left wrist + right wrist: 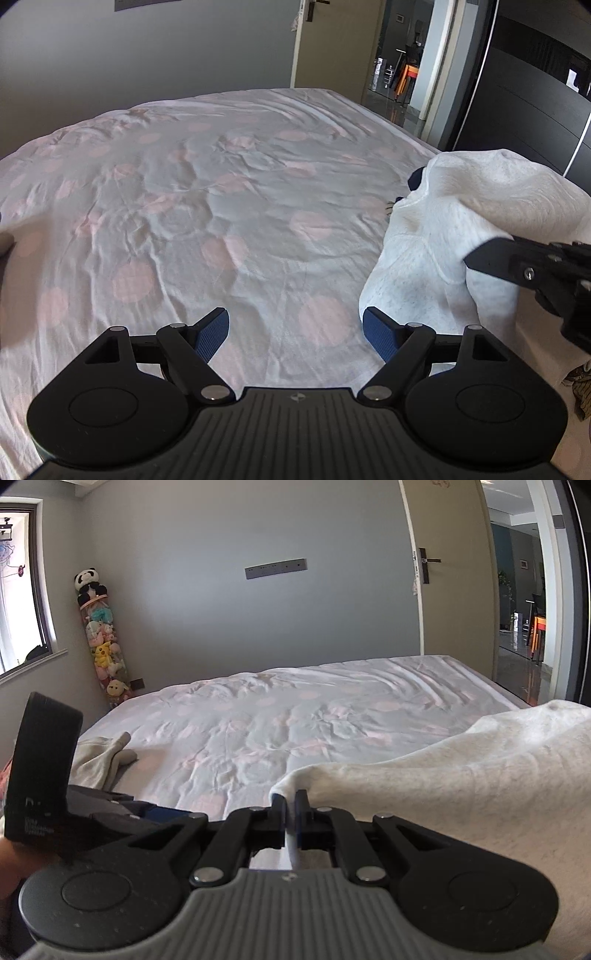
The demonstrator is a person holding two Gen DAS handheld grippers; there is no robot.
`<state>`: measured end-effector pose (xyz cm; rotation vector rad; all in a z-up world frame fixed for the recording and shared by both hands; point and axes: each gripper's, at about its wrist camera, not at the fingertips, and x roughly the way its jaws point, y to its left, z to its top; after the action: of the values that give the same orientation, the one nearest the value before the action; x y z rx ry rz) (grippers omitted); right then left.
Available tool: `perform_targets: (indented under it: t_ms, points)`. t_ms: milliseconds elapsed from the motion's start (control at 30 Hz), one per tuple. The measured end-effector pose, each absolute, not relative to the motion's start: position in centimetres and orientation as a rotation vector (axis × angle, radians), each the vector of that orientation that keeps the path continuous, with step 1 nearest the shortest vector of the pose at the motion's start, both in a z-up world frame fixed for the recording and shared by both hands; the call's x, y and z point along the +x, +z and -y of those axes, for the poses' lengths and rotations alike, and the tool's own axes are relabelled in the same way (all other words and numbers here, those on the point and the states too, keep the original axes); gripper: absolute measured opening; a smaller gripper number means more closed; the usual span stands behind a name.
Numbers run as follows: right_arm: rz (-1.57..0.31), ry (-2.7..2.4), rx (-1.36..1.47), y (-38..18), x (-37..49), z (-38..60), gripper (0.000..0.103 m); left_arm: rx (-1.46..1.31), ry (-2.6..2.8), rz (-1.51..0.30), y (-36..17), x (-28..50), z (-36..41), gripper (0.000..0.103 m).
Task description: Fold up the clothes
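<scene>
Right claw [290, 814] grips the white garment's [461, 775] edge; left claw [295, 332] gapes empty, garment to its right over the bed [184, 184].

Soft daylight from the window [18, 590], fisheye-curved edges, dark vignetted corners

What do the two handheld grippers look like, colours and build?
Both match: the left gripper and right gripper have black linkage arms with silver pivot bolts, round black side housings, a ribbed grey body with a small emblem, and textured blue finger pads.
</scene>
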<state>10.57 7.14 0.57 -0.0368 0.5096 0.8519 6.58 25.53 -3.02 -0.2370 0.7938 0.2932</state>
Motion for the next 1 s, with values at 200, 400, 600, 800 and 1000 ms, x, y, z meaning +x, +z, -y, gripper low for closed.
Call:
perform_targets:
  t_ms: [200, 400, 600, 800, 1000]
  points:
    - [-0.394, 1.042, -0.033, 5.0, 8.2, -14.6, 0.006, -0.311, 0.415, -0.715, -0.6, 2.2, -30.8, 0.08]
    - [-0.348, 1.281, -0.026, 8.1, 2.6, -23.3, 0.006, -0.398, 0.623, -0.612, 1.6, -5.8, -36.6, 0.08]
    - [-0.37, 1.464, -0.018, 9.5, -2.8, -31.4, 0.005, -0.504, 0.783, -0.508, 3.0, -14.1, -41.7, 0.08]
    - [-0.284, 1.552, -0.007, 12.3, -7.0, -34.0, 0.005, -0.543, 0.906, -0.379, 5.4, -19.5, -44.1, 0.08]
    - [-0.291, 1.405, -0.041, 10.9, -4.7, -31.9, 0.005, -0.567, 0.862, -0.425, 3.9, -19.0, -44.0, 0.08]
